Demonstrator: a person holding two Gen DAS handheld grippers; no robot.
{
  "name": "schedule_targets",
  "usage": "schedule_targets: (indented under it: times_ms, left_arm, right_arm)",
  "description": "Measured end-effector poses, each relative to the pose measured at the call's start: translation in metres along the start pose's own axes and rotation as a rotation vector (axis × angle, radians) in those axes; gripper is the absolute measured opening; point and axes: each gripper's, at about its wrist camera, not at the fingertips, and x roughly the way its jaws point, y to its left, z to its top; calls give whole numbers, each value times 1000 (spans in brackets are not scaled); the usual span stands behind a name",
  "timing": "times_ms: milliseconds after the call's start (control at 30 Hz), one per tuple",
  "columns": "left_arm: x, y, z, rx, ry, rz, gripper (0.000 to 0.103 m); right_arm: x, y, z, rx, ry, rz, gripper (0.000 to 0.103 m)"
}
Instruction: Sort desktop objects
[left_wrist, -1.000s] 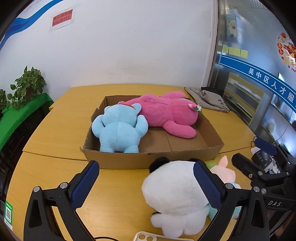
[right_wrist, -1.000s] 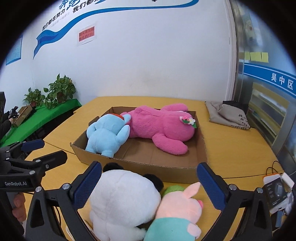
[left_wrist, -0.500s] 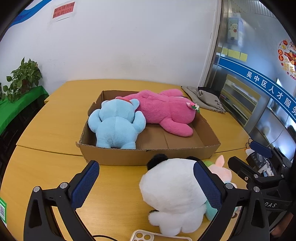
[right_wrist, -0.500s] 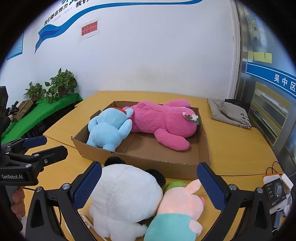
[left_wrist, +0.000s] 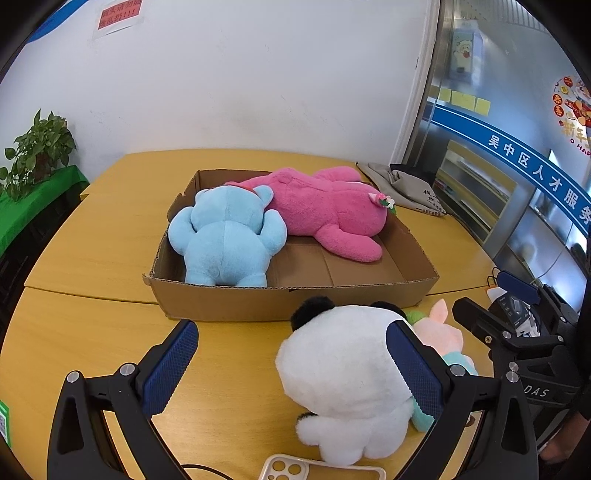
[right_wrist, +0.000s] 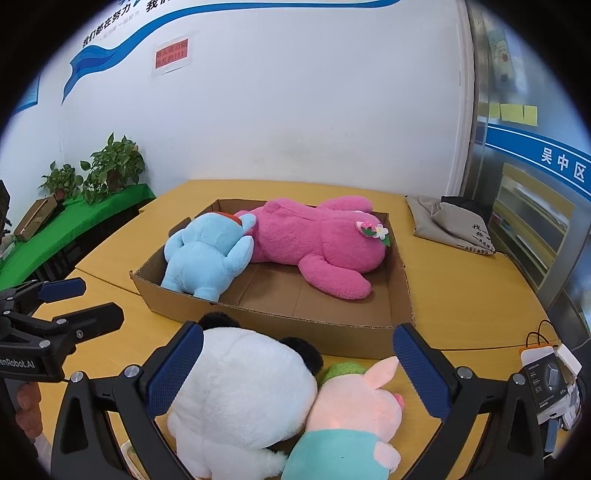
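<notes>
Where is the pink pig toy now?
In the right wrist view, the pink pig toy lies on the table, right of the white panda toy and touching it, before the cardboard box.

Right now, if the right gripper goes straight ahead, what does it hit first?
Probably the panda and pig plush lying between the right gripper's open fingers; beyond them stands the box wall. Depth is hard to judge.

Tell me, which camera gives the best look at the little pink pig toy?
The right wrist view: the pink pig toy lies almost whole between the open right gripper fingers, ears, snout and teal clothing clear. In the left wrist view only an ear and a sliver peek out behind the white panda.
</notes>
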Motion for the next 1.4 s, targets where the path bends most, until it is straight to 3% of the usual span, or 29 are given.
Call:
schedule_targets:
  times_ms: [800,1000,1133,1333,1400]
  left_arm:
    - [22,3,-7,-16,52,-20,103]
    - [43,9,-5,-41,109,-81,103]
    - [66,11,-7,-50,161,-106,103]
    - [108,13,-19,-77,246,-228,103]
    - [117,14,-21,-77,251,-288,103]
  right_arm:
    - [16,-15,-12,27,37,-12,103]
    - [22,-19,-30,28,66,36,103]
    - [18,-11,-54,17,83,125,103]
    - [47,15,-87,66,224,245,103]
    - [56,27,-89,46,229,233,103]
